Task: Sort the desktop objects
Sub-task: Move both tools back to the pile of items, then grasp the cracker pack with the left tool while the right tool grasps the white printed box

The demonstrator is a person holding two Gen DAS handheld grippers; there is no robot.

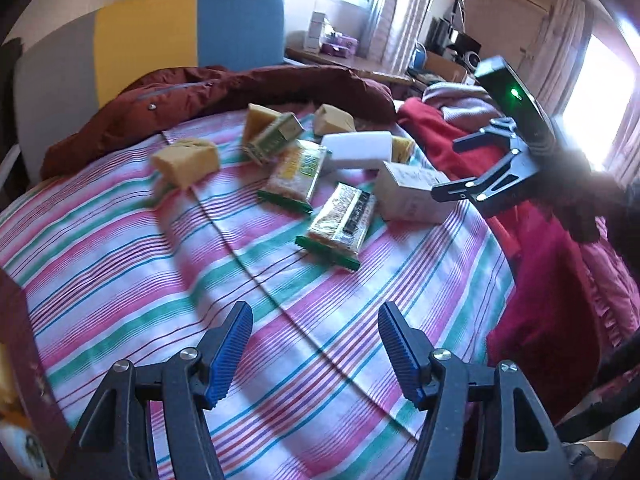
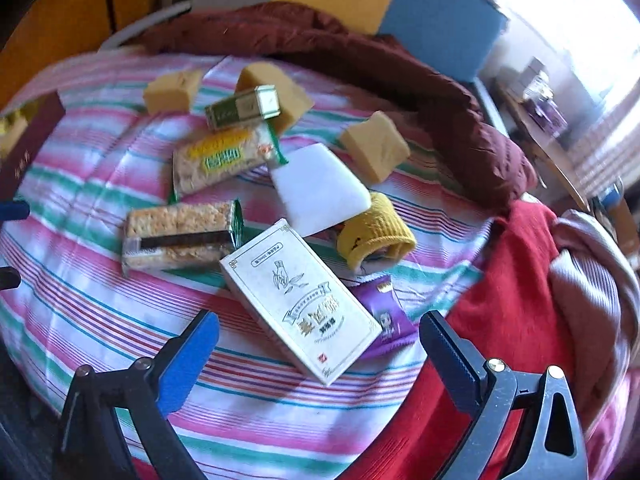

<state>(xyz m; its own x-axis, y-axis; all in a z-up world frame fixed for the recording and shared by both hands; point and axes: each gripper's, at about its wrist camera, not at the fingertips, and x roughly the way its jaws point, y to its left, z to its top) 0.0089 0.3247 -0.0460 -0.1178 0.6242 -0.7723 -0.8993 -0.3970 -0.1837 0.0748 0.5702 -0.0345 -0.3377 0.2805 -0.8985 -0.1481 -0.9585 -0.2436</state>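
Note:
Several items lie on a striped cloth (image 1: 160, 264): yellow sponge blocks (image 1: 186, 160), a small green box (image 1: 272, 138), two cracker packets (image 1: 340, 220), a white foam block (image 2: 320, 192), a yellow knitted cuff (image 2: 374, 230), a purple sachet (image 2: 386, 316) and a white printed box (image 2: 300, 300). My left gripper (image 1: 314, 320) hangs open over bare cloth in front of the pile, nothing between its blue pads. My right gripper (image 2: 320, 328) stands wide open above the white box (image 1: 412, 196), its pads clear of the box's sides; in the left wrist view it (image 1: 446, 170) comes in from the right.
A maroon jacket (image 1: 240, 88) rings the far side of the cloth. Red and pink garments (image 1: 540, 280) are heaped to the right. A dark red book (image 2: 24, 148) lies at the left edge. Behind stand a blue, yellow and grey block (image 1: 168, 40) and a cluttered desk (image 1: 360, 64).

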